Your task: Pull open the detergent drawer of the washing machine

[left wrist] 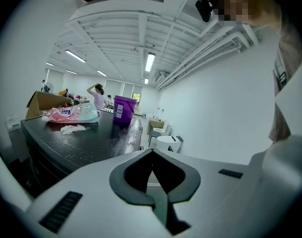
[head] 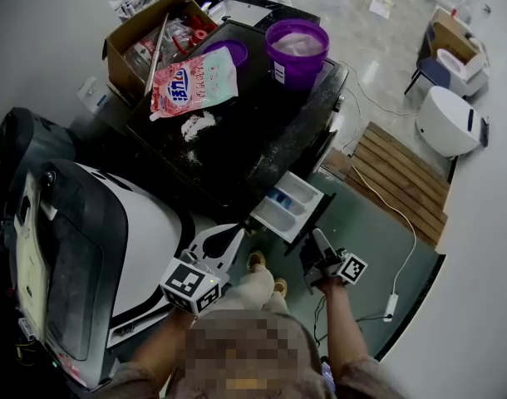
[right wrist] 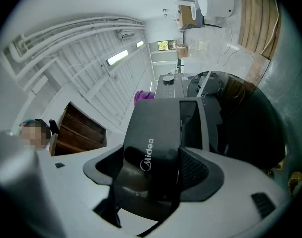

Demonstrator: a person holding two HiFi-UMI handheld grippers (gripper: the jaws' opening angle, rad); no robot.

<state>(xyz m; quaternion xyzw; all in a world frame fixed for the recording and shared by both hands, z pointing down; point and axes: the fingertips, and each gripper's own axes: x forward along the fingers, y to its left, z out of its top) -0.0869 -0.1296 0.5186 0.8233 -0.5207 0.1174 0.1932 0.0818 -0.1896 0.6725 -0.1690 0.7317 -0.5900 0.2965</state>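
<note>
Two grippers are showing, but only one is working. The right gripper (head: 314, 246) is pinching the glossy black plastic drawer front (right wrist: 156, 128), with a pad sitting on each side of the panel and the brand lettering between them (the jaws are standing fairly wide because the panel is wide). The white plastic detergent drawer with a blue compartment (head: 288, 204) is already sticking well out of the near right corner of the black-topped washing machine (head: 245, 148), so I am judging the pull as nearly done. The left gripper (head: 234, 236) is hanging idle just left of the drawer, its jaws pressed together at the tips on nothing.

Risks from here, as I am reading them:
- Over-pulling: the tray is looking close to full travel. Hauling further is probably going to slam it against its stop or pop it out of its slot.
- Slipping: the front is shiny and smooth and the pads are only gripping its edges. A sharp tug is likely going to make the pads slide off.
- Skewing: the gripper is meeting the panel at an angle. Pulling off the tray's line is going to bind it in the guides.
- Bumping: the idle left gripper is sitting near the tray's left wall, so drifting right means knocking it.
- Shaking: the purple plastic bucket (head: 297, 50) is standing at the far right of the lid. A hard jerk is risking a wobble (the pink soft detergent bag (head: 191, 81) is lying flat and looking safer).
</note>
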